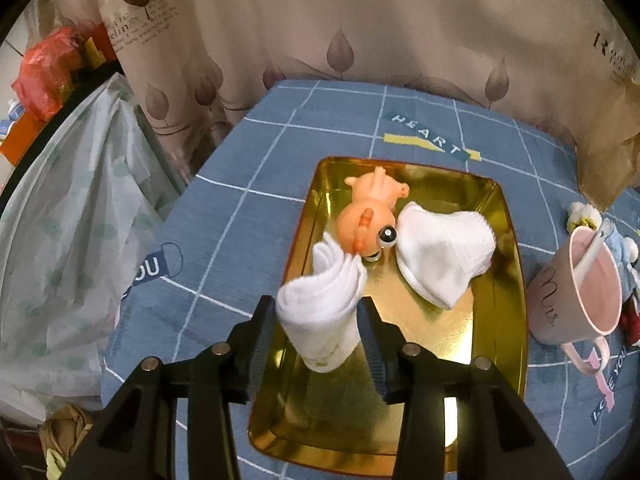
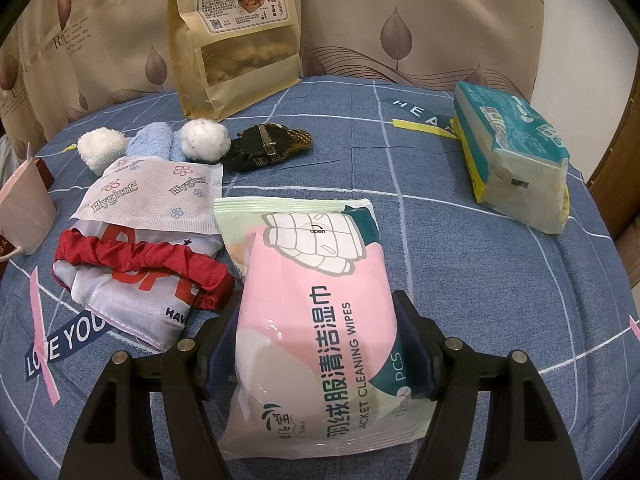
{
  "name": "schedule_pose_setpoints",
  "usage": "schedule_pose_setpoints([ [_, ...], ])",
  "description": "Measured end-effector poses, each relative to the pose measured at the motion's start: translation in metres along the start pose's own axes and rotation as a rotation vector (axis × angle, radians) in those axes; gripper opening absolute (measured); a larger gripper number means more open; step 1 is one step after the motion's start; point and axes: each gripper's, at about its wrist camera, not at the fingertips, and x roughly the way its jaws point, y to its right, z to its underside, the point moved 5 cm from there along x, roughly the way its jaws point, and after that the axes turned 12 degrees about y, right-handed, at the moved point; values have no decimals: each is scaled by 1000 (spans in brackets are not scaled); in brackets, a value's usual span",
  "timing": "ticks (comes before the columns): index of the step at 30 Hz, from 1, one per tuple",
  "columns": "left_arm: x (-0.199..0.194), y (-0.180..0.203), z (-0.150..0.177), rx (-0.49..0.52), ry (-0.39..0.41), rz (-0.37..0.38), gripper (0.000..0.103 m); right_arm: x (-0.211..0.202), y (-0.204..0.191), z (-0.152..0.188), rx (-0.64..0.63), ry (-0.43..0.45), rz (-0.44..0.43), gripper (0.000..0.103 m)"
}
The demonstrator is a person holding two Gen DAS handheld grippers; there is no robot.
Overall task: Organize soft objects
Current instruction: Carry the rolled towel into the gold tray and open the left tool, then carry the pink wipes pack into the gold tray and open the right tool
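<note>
The left gripper (image 1: 320, 312) had its fingers clamped on a rolled white sock (image 1: 324, 304), which hung over the near part of the golden tray (image 1: 502, 300). Inside the tray already lay a second white sock (image 1: 444, 252) and an orange rubber toy (image 1: 370, 216), touching each other. A pink mug (image 1: 572, 296) with a spoon stood just beside the tray on the table (image 1: 240, 208).

The right gripper (image 2: 316, 344) had its fingers closed on a pink pack of cleaning wipes (image 2: 316, 300); whether the pack was lifted or rested on the table, I cannot tell. Near it remained many soft things not yet sorted: a red scrunchie (image 2: 140, 260) on a printed cloth (image 2: 132, 296), a Hygiene pad packet (image 2: 160, 196), a blue towel (image 2: 154, 140) between two white pompoms (image 2: 102, 148), and a dark hair clip (image 2: 266, 146). A tissue pack (image 2: 516, 156) and a snack bag (image 2: 236, 36) stood farther away.

In my judgement, the task was only in its early part: two items were in the tray, one sock was close to being placed, and most of the pile was left.
</note>
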Motion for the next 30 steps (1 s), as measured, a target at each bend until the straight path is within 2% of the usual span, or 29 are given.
schedule_pose_setpoints([
  [8,-24,-12,1,-42,52,2,43,0,-1,0,0,0,1,68],
  [13,-42,-14,12,-50,93,-2,47,0,-1,0,-4,1,4,68],
  [21,-61,-14,35,-3,142,-56,49,-2,-5,0,-39,11,17,60],
  [28,-61,-21,47,-3,155,-74,49,-11,-13,-8,-62,13,60,56],
  [30,-63,-23,46,-18,169,-58,49,-18,-16,-14,-64,24,70,56],
])
